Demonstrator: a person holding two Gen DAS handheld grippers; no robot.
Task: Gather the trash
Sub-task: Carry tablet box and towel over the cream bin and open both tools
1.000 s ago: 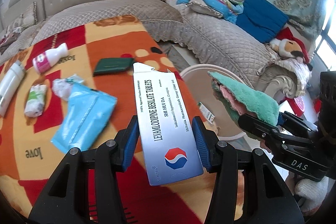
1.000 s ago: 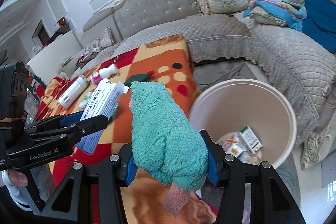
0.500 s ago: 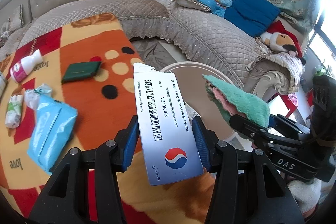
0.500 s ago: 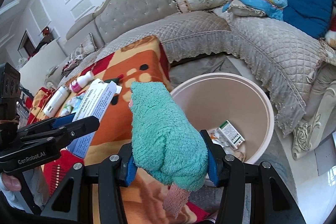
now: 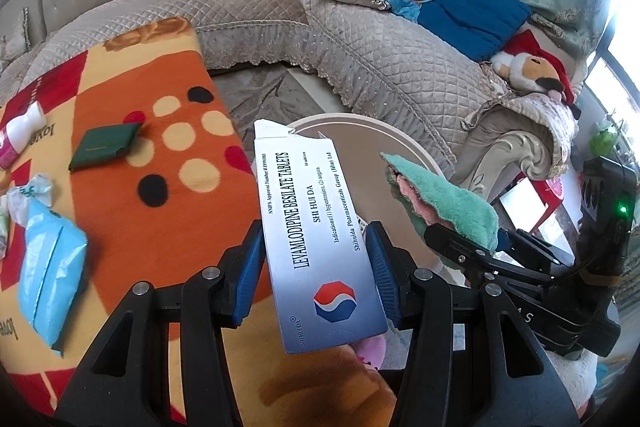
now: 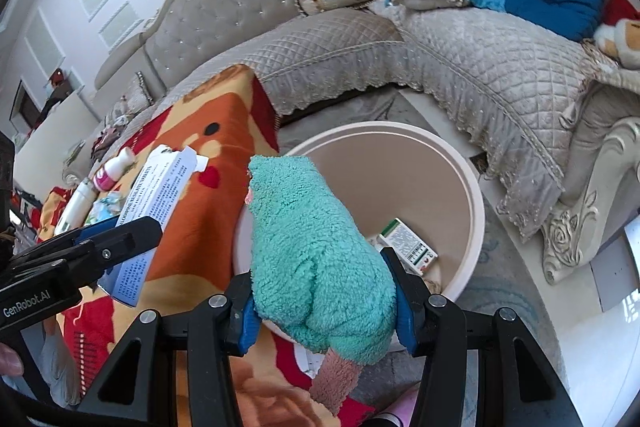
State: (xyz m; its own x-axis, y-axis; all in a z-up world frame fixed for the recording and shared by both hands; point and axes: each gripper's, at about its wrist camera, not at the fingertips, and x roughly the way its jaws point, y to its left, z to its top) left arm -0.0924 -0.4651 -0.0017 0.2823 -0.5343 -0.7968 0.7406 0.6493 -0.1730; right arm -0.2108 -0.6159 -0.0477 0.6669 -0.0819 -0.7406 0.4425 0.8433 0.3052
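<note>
1. Beside the orange patterned blanket point(image 5: 132, 227), a round beige bin point(image 6: 476, 211) stands on the floor in front of the quilted sofa point(image 5: 360, 55), already holding a small carton point(image 6: 408, 247) and other scraps.
2. The left gripper point(image 5: 316, 267) is clamped on a white and blue tablet box point(image 5: 316, 227), its blue pads pressing both long edges; the box stands tilted, its torn top flap over the near rim of the bin.
3. The right gripper point(image 6: 324, 295) is closed around a teal fluffy sock point(image 6: 316, 247), which bulges above the jaws and shows a pink lining below; it hangs over the bin's near edge.
4. The step in hand appears to be the carry to the bin, with both items held and not yet released.
5. The next move probably calls for bringing each item fully over the bin's mouth, then spreading the jaws so it falls inside, not on the rim.
6. On the blanket lie a blue packet point(image 5: 48, 267), a green wallet-like item point(image 5: 104, 147) and a small white bottle point(image 5: 20, 131), seemingly left for later trips.
</note>
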